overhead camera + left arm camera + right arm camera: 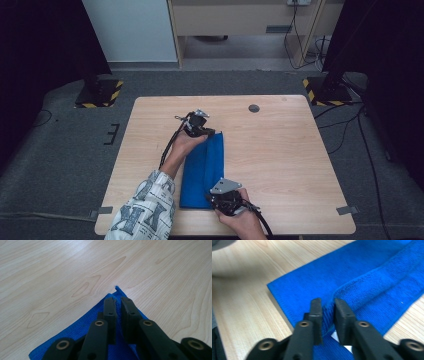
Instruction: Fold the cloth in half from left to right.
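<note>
Right gripper [220,196]: it sits at the near end of the blue cloth [204,170], close to the person. In the right gripper view its jaws stand a little apart with a raised fold of the cloth [329,315] between them. The black pads [317,312] seem to rest lightly on the fold, so I think the pinch is loose and letting go.

Left gripper [200,127]: it sits at the far end of the cloth. In the left gripper view its jaws are close together over the far corner [116,290], with a thin gap between them. I cannot tell if any cloth is caught in that gap.

Cloth: it lies on the wooden table [280,150], folded into a long strip that runs from near to far. Its far tip pokes out past the left pads [110,307].

Step in hand: I think the fold is laid down and both ends are being let go.

How to do it well: open both grippers at the same time. Lift them straight up, so the cloth does not drag or flip open. Keep the edges lined up, one layer on top of the other. Go slowly, because soft cloth can stick to the pads.

Table far side: a small dark round spot [254,108] is in the wood, well apart from the cloth.
</note>
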A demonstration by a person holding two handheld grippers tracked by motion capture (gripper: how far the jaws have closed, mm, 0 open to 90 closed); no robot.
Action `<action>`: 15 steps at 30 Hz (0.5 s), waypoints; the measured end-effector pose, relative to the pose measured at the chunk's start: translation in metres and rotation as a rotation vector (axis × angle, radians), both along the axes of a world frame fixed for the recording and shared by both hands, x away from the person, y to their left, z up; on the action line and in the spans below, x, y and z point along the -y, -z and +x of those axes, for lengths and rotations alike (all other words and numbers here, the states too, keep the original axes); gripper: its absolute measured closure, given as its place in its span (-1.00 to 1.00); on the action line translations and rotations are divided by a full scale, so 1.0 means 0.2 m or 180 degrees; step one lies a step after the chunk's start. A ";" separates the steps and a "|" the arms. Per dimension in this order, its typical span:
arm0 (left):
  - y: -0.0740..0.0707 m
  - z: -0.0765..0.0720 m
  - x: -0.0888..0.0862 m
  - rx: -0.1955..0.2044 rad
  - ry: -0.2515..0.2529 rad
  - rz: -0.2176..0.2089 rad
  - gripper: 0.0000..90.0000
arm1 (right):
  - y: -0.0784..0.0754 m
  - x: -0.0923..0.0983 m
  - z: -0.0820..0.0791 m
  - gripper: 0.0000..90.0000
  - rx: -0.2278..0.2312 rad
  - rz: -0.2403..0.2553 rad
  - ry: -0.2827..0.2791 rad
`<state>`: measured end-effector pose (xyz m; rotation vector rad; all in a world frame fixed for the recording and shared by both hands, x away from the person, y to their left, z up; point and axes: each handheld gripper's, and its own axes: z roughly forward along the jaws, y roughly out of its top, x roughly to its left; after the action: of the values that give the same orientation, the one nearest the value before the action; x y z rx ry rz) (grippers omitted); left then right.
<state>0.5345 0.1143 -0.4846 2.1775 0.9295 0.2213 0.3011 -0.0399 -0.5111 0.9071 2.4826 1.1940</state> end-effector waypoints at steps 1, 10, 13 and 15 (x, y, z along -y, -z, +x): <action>0.00 -0.01 0.01 0.0022 0.0016 0.0007 0.76 | 0.01 0.01 0.01 0.48 -0.0044 -0.0013 0.0057; 0.02 -0.01 0.04 0.0014 -0.0041 -0.0045 0.59 | 0.01 0.07 0.02 0.33 -0.0103 -0.0019 0.0180; 0.02 -0.01 0.05 0.0031 -0.0046 -0.0056 0.60 | 0.01 0.09 0.03 0.36 -0.0104 -0.0028 0.0223; 0.02 -0.01 0.06 0.0038 -0.0050 -0.0050 0.59 | 0.01 0.10 0.03 0.38 -0.0109 -0.0032 0.0232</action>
<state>0.5325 0.1031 -0.4876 2.1530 0.9392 0.2336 0.3068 -0.0592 -0.5130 1.0144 2.4568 1.1512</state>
